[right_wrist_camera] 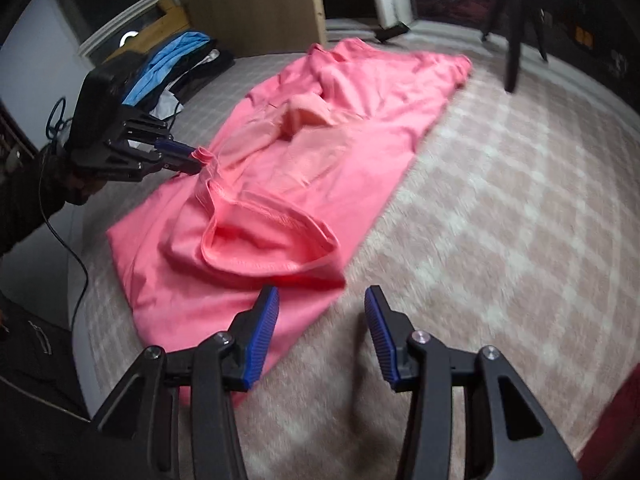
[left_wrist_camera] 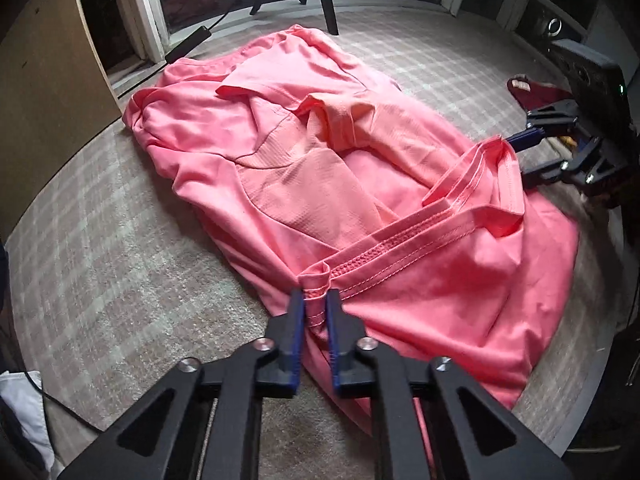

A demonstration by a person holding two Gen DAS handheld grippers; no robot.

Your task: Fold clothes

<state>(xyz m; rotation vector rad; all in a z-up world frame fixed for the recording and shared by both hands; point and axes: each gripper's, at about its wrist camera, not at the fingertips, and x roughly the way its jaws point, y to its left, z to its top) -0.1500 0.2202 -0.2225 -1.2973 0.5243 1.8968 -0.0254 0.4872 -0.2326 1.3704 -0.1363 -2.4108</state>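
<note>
pink shirt (left_wrist_camera: 312, 168) lying crumpled on carpet (left_wrist_camera: 100, 248), frame center; left gripper (left_wrist_camera: 314, 300) pinching its hem; right gripper (right_wrist_camera: 322, 300) hanging released at lower frame, needing the opposite hem corner before lifting.

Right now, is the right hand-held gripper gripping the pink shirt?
No, the right hand-held gripper stands open above the near edge of the pink shirt, with nothing pinched between its blue pads.
</note>
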